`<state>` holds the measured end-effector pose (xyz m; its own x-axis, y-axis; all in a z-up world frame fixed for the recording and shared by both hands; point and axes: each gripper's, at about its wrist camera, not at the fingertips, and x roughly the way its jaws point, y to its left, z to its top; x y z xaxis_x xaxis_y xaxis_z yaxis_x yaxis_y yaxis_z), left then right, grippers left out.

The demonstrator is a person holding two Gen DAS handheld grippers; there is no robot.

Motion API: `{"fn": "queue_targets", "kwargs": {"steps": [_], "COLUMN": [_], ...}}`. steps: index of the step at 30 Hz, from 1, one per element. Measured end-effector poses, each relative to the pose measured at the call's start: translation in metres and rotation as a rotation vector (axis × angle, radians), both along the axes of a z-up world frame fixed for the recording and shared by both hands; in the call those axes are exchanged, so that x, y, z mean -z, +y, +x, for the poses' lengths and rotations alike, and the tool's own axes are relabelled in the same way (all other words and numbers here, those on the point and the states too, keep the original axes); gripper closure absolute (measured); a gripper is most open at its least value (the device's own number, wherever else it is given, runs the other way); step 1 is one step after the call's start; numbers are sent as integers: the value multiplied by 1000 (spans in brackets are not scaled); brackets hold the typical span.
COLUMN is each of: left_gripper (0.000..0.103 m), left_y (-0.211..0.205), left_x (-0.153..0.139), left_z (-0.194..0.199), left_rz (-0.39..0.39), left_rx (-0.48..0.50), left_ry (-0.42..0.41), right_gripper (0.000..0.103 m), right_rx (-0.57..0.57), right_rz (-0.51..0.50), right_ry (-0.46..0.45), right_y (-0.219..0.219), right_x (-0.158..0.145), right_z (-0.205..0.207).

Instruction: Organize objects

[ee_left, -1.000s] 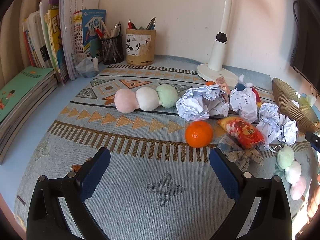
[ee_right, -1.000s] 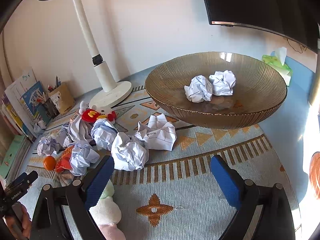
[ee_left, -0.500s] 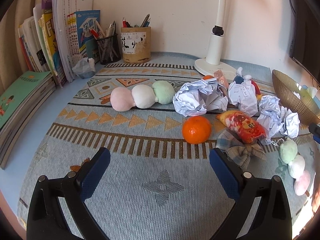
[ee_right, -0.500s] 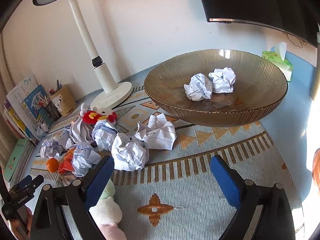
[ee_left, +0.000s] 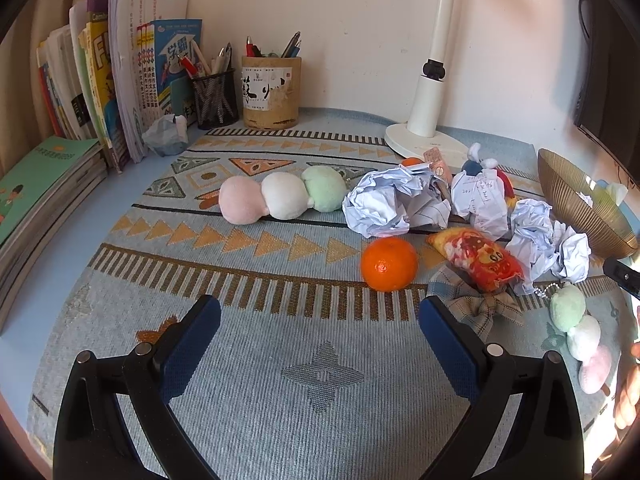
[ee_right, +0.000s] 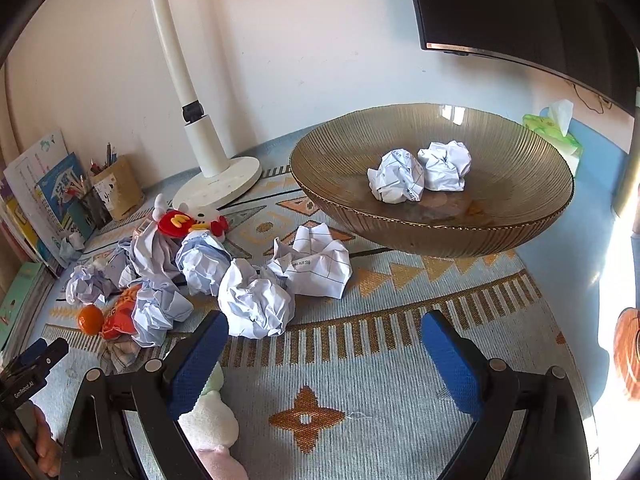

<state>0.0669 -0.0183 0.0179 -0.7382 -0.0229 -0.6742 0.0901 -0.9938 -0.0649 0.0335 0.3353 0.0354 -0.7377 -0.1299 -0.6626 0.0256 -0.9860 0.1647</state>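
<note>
Several crumpled paper balls (ee_right: 256,300) lie on the patterned mat left of a brown ribbed bowl (ee_right: 520,236), which holds two paper balls (ee_right: 396,176). My right gripper (ee_right: 324,344) is open and empty above the mat, just in front of the nearest ball. My left gripper (ee_left: 320,332) is open and empty, hovering short of an orange (ee_left: 389,264). Beyond it lie a pink-white-green plush skewer (ee_left: 282,198), paper balls (ee_left: 384,204), a red snack packet (ee_left: 478,258) and a plaid bow (ee_left: 478,306). A second plush skewer (ee_left: 578,332) lies at right.
A white lamp base (ee_left: 424,144) stands at the back. Two pen holders (ee_left: 270,92) and upright books (ee_left: 120,80) line the back left, with flat books (ee_left: 36,184) at left. A tissue pack (ee_right: 554,132) sits behind the bowl. A monitor (ee_right: 520,12) hangs at right.
The left gripper has moved slightly left and back, so the clutter sits more to the right in view. The right gripper has barely moved. Both stay open.
</note>
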Motion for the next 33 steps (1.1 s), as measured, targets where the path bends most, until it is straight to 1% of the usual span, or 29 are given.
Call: {"fn": "queue_targets", "kwargs": {"steps": [8, 12, 15, 16, 19, 20, 23, 24, 26, 28, 29, 31, 33], "left_gripper": [3, 3, 3, 3, 4, 4, 3, 3, 3, 3, 3, 3, 3], "left_y": [-4, -9, -12, -14, -28, -36, -71, -84, -107, -130, -141, -164, -182], "left_x": [-2, -2, -2, -2, -12, -19, -49, -59, -72, -74, -72, -64, -53], "left_z": [3, 3, 3, 3, 5, 4, -10, -19, -43, -72, -86, -113, -136], "left_rz": [30, 63, 92, 100, 145, 144, 126, 113, 62, 18, 11, 34, 102], "left_rx": [4, 9, 8, 7, 8, 2, -53, -64, -73, -80, -88, -106, -113], "left_ry": [17, 14, 13, 11, 33, 46, 99, 106, 103, 77, 64, 29, -5], "right_gripper": [6, 6, 6, 6, 6, 6, 6, 6, 6, 6, 8, 14, 14], "right_rx": [-7, -6, -15, -27, -131, -165, -246, -278, -353, -409, -425, -445, -438], "right_rz": [1, 7, 36, 31, -110, -121, -67, -78, -149, -217, -243, -296, -330], "right_ry": [1, -7, -29, -38, -38, -25, -17, -36, -91, -161, -202, -293, -376], "right_y": [-1, -2, -8, -12, -32, -46, -98, -115, -143, -166, -178, -198, -213], "right_x": [-1, 0, 0, -3, -26, -37, -63, -67, -70, -67, -62, -50, -34], "right_z": [0, -2, -4, -5, -9, -11, -26, -35, -55, -76, -86, -102, -116]}}
